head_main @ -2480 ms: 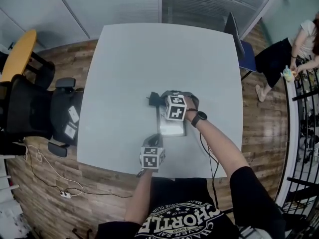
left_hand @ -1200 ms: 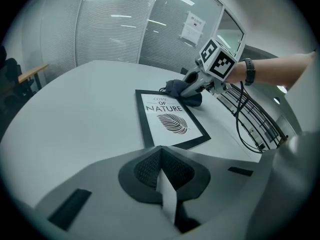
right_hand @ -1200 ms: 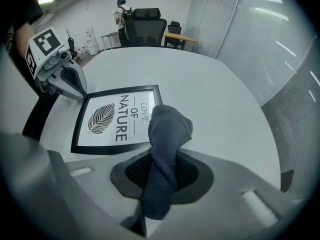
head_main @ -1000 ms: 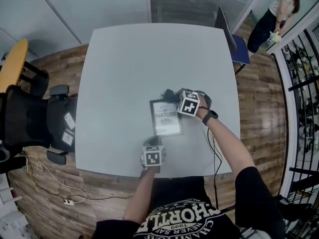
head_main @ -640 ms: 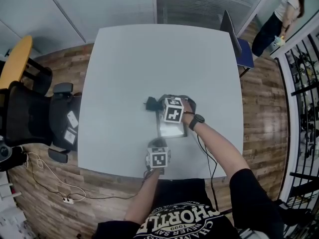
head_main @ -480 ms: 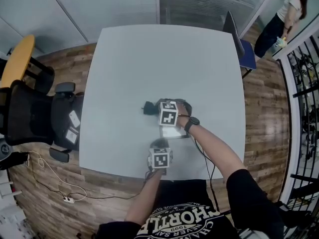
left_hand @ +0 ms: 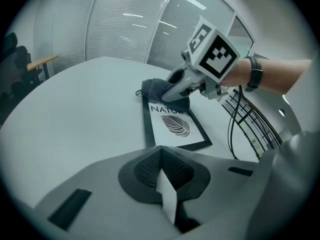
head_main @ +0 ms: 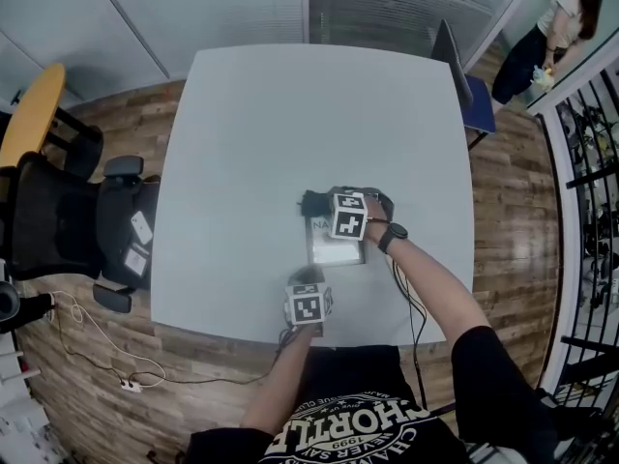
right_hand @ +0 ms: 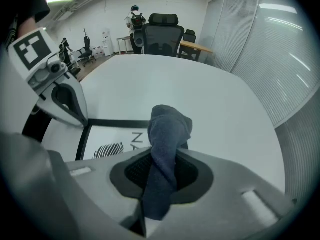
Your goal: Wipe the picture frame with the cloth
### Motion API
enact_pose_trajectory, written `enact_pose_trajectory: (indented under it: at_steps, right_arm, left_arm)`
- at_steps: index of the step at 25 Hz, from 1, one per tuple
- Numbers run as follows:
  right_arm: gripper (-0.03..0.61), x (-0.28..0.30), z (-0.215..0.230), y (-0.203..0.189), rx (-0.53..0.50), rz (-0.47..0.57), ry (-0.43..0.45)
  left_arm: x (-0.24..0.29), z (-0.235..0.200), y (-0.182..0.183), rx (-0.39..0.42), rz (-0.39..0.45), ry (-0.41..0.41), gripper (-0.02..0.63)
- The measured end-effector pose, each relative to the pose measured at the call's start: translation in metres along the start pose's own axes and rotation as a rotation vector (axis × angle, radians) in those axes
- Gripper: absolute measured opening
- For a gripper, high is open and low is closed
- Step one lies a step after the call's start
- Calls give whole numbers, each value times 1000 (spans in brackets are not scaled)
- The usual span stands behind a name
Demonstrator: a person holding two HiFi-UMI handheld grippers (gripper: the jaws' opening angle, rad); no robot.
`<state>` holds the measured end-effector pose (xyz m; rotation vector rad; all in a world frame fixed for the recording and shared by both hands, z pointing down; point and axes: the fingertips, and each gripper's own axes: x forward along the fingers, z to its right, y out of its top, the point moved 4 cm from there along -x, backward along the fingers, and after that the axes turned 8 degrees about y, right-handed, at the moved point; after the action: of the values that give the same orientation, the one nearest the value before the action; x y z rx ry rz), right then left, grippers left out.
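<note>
Noted picture frame (head_main: 336,249) lying flat on white table (head_main: 242,124). Found right gripper (right_hand: 159,181) clamped on dark cloth (right_hand: 167,129), which is bunched over frame's far end and covers part of the lettering. Saw right forearm reaching in diagonally from frame's near-right side, wristwatch (head_main: 391,236) facing up. Recorded left gripper (left_hand: 167,196) pressed closed, empty, just beside frame's near edge.
</note>
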<state>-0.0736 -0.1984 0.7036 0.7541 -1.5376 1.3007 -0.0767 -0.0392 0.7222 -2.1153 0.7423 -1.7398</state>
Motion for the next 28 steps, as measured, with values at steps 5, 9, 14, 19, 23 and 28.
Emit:
enact_pose_trajectory:
  at_steps: [5,9,14,19,23,28]
  right_arm:
    - [74,-25,3,-58,67,-29,-27]
    - [74,-37,4,-102,170,-45,-36]
    - [74,-38,-1,-125,284,4,-26]
    - [74,-52,7,-108,284,27,-71]
    - [74,-63,16,-61,249,115,-89]
    - [75,-49,6,10,133,166,-27]
  left_arm:
    - [-1,1,2,3,1,-2,-3]
    - [-1,1,1,20,8,5,-3]
    - [-1,4,0,30,12,4,-3]
    - [-2,5,0,35,11,5,-3]
    - [0,5,1,27,18,0,-3]
    - [-1,5,0,20,20,-11,-3]
